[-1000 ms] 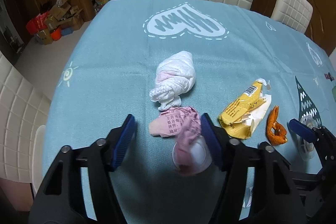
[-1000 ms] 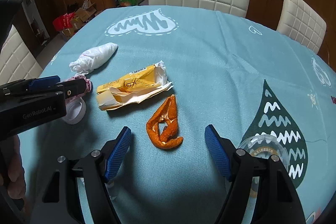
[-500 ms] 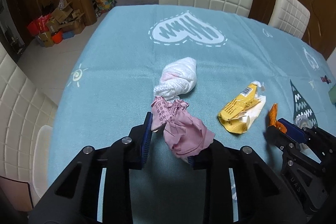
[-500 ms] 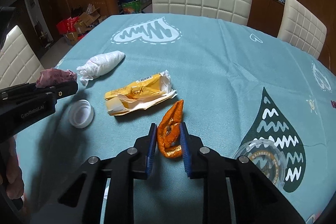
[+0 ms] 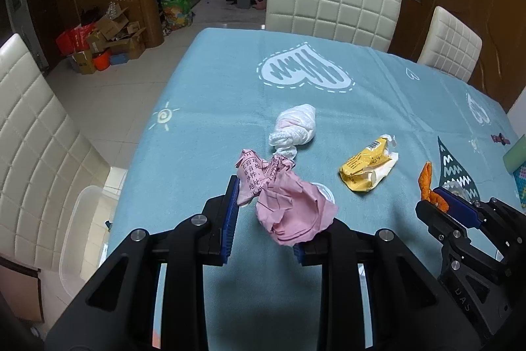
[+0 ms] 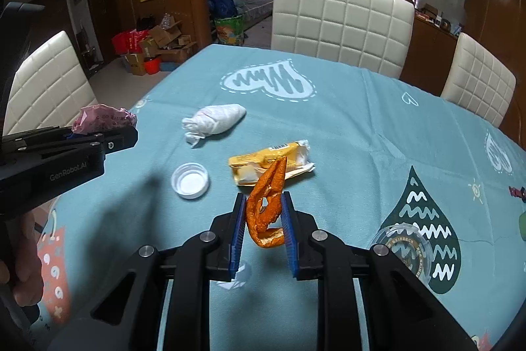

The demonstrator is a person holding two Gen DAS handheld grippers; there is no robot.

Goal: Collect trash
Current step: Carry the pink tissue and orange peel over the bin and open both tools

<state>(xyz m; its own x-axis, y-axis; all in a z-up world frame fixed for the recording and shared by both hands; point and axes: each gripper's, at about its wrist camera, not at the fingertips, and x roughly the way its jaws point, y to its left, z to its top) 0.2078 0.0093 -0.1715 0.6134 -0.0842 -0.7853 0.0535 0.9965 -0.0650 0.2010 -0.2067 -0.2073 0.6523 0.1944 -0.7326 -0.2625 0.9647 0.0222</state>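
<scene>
My left gripper (image 5: pixel 266 213) is shut on a crumpled pink paper (image 5: pixel 282 203) and holds it above the table; the paper also shows in the right wrist view (image 6: pixel 105 119). My right gripper (image 6: pixel 263 226) is shut on an orange peel (image 6: pixel 266 209), lifted off the cloth; the peel also shows in the left wrist view (image 5: pixel 427 183). On the blue tablecloth (image 6: pixel 361 127) lie a white wadded tissue (image 6: pixel 213 122), a yellow wrapper (image 6: pixel 273 163) and a white bottle cap (image 6: pixel 190 180).
A clear round lid (image 6: pixel 402 249) lies at the right on the cloth. White padded chairs (image 6: pixel 342 22) stand around the table. A clear plastic bin (image 5: pixel 82 229) sits on the floor left of the table. Cardboard boxes (image 5: pixel 108 35) are stacked by the far wall.
Both grippers closed on their items, the left on the pink paper and the right on the orange peel, and lifted them off the table. The bottle cap under the paper is uncovered.
</scene>
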